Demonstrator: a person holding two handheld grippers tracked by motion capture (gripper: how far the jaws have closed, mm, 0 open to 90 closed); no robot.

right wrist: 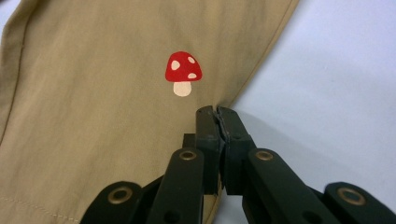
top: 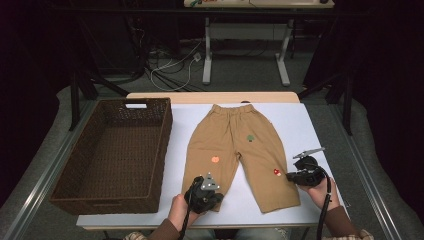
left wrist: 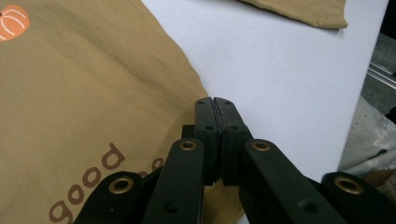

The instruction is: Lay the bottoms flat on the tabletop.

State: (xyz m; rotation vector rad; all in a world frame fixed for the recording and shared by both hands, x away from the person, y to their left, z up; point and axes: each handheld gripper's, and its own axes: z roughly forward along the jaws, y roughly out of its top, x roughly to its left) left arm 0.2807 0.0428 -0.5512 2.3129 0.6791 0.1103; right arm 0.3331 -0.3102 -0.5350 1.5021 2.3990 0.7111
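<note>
Tan trousers (top: 235, 145) lie flat on the white table (top: 310, 130), waistband at the far side. My left gripper (top: 207, 195) is at the lower inner edge of the left leg (left wrist: 70, 93). Its jaws are shut on that fabric edge (left wrist: 214, 100), near brown "good" lettering (left wrist: 91, 179). My right gripper (top: 291, 176) is at the outer edge of the right leg (right wrist: 93, 116). It is shut on the edge (right wrist: 217, 109), which puckers at the tips, just below a red mushroom patch (right wrist: 183, 70).
A dark wicker basket (top: 165, 145) stands empty along the table's left side, close to the left leg. An orange pumpkin patch (top: 215, 159) and a green tree patch (top: 250, 138) mark the trousers. White tabletop shows between the legs (left wrist: 280, 70) and to the right.
</note>
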